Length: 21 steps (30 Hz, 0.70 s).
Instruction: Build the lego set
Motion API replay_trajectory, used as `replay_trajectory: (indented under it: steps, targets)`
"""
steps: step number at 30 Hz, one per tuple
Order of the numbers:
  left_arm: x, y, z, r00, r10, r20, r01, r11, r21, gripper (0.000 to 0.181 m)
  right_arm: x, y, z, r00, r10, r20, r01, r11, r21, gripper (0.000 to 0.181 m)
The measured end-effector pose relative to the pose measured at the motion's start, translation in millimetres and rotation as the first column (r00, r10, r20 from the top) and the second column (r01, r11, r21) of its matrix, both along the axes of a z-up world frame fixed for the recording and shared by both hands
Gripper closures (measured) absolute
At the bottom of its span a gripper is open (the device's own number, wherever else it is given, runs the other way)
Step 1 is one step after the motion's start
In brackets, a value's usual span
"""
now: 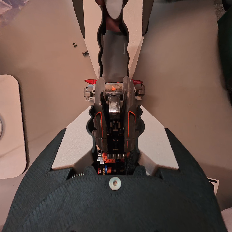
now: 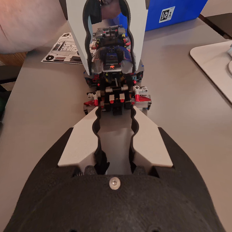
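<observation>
A dark grey Lego car (image 1: pixel 113 113) with orange lines and red tail-light pieces sits on the grey table. My left gripper (image 1: pixel 115 106) is shut on the car's body, one finger on each side, with the car's rear pointing away from it. In the right wrist view the car (image 2: pixel 115 95) shows its open rear frame with red pins, and the left gripper (image 2: pixel 113 70) reaches over it from the far side. My right gripper (image 2: pixel 114 110) is open and empty, its fingertips (image 2: pixel 96 110) right at the car's rear end. It also shows in the left wrist view (image 1: pixel 114 75).
A sticker sheet (image 2: pixel 62 50) lies at the back left, with a person's pink sleeve (image 2: pixel 25 25) beyond it. A blue box (image 2: pixel 175 16) stands at the back. A white tray (image 2: pixel 213 60) is on the right. Two small dark pieces (image 1: pixel 80 49) lie on the table. My hands' fingertips stand some 5 cm from each other.
</observation>
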<state>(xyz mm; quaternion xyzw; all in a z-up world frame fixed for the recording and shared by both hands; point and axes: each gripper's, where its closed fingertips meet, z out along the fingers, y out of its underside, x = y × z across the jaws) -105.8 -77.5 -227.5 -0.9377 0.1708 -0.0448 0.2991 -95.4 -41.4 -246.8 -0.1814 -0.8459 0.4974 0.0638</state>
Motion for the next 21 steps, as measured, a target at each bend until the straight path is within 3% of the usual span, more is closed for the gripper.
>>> replay_trajectory:
  steps: [10,16,21]
  targets:
    - [2.3,-3.3,-0.8,1.0,-0.012,0.007,0.012,1.0,0.005,0.115,3.7,-3.8,-0.6,0.999,0.023,-0.031,-0.022,1.0,0.013,0.149]
    - [2.6,-4.3,-0.8,1.0,-0.015,0.001,0.015,1.0,0.005,0.115,6.1,-6.6,1.5,0.999,0.027,-0.022,-0.027,1.0,0.0,0.129]
    - [3.6,-5.4,-0.5,1.0,-0.015,0.001,0.015,1.0,0.012,0.115,5.3,-7.9,0.0,0.998,0.022,-0.051,-0.022,1.0,0.016,0.137]
